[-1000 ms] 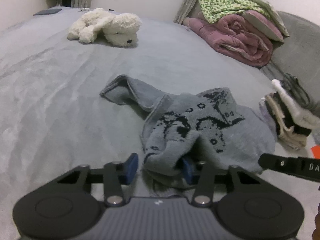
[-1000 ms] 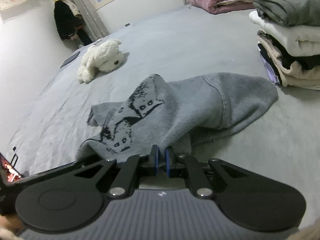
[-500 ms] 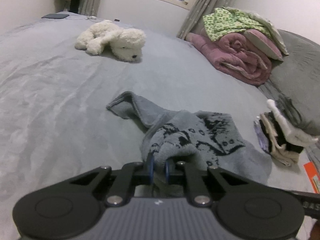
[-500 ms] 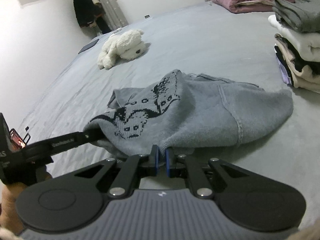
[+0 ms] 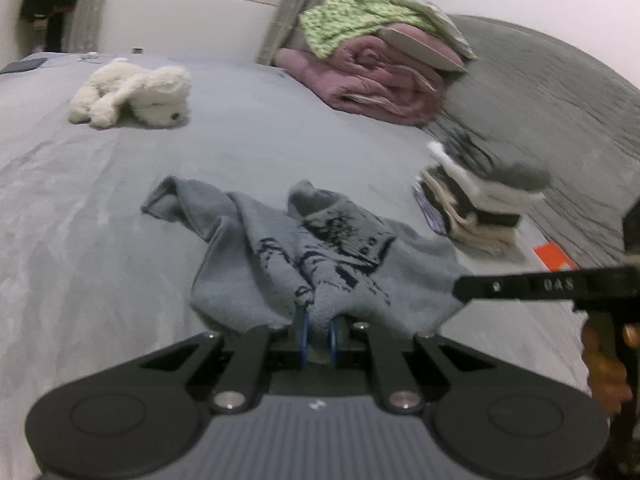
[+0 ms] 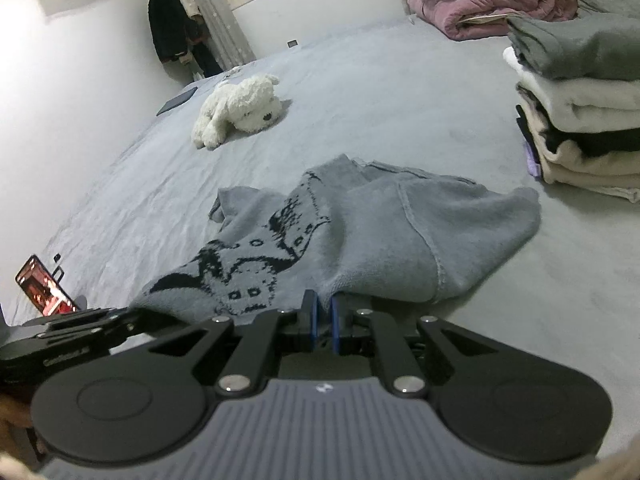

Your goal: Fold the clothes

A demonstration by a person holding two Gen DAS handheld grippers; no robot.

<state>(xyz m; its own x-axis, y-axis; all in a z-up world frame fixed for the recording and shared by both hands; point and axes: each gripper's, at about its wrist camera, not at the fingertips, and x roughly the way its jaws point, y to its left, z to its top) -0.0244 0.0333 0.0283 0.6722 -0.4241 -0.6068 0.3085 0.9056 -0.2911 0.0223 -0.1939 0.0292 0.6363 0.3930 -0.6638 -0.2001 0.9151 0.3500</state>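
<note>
Leftmost, a white plush dog (image 5: 132, 94) lies on the grey bed (image 5: 80, 208), then the left gripper (image 5: 318, 330) and right gripper (image 6: 324, 320) each pinch the near hem of the grey patterned sweater (image 6: 360, 236) rumpled mid-bed, with a folded clothes stack (image 6: 580, 120) at right

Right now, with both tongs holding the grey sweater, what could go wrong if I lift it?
1. Each of the left tongs and right tongs pinches only a bunched edge of the grey sweater; it may slip out.
2. The sweater is crumpled, so wrinkles may get folded in.
3. The folded stack is near; a swinging sleeve could topple it.
</note>
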